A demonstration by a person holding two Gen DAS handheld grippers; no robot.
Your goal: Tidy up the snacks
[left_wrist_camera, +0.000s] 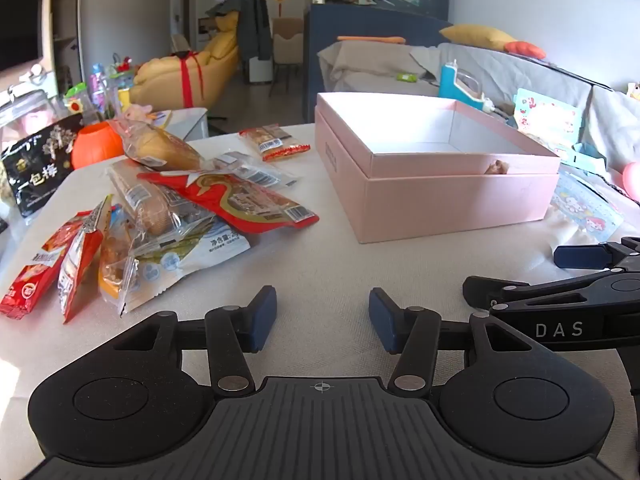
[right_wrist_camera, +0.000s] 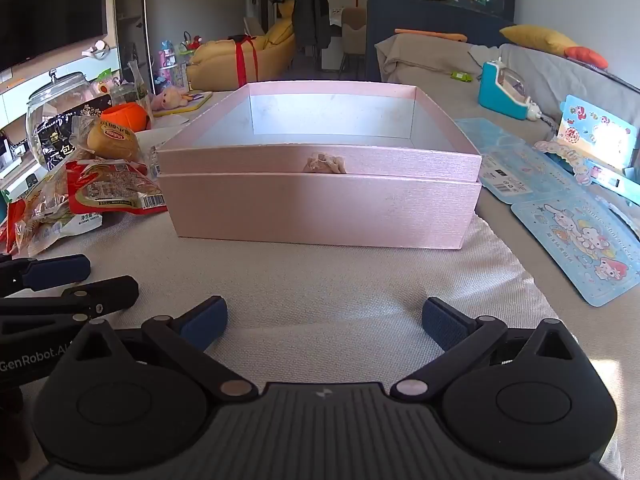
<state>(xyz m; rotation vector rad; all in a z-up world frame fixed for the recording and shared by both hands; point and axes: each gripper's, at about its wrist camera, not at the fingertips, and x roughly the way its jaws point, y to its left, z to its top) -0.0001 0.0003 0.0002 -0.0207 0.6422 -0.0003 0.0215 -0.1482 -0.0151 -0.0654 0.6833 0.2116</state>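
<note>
A pile of snack packets (left_wrist_camera: 160, 216) lies on the grey table at the left; it also shows at the left edge of the right wrist view (right_wrist_camera: 104, 188). One small packet (left_wrist_camera: 274, 142) lies apart behind the pile. An open pink box (left_wrist_camera: 436, 176) stands to the right, empty inside; in the right wrist view the box (right_wrist_camera: 320, 200) is straight ahead. My left gripper (left_wrist_camera: 322, 320) is open and empty, low over the table near the pile. My right gripper (right_wrist_camera: 324, 320) is open and empty in front of the box. Each gripper shows in the other's view.
A black snack bag (left_wrist_camera: 36, 164) and an orange round container (left_wrist_camera: 96, 146) stand at the far left. Blue sticker cards (right_wrist_camera: 576, 248) and a teal toy (right_wrist_camera: 504, 90) lie right of the box. A glass jar (right_wrist_camera: 60, 112) stands at the left.
</note>
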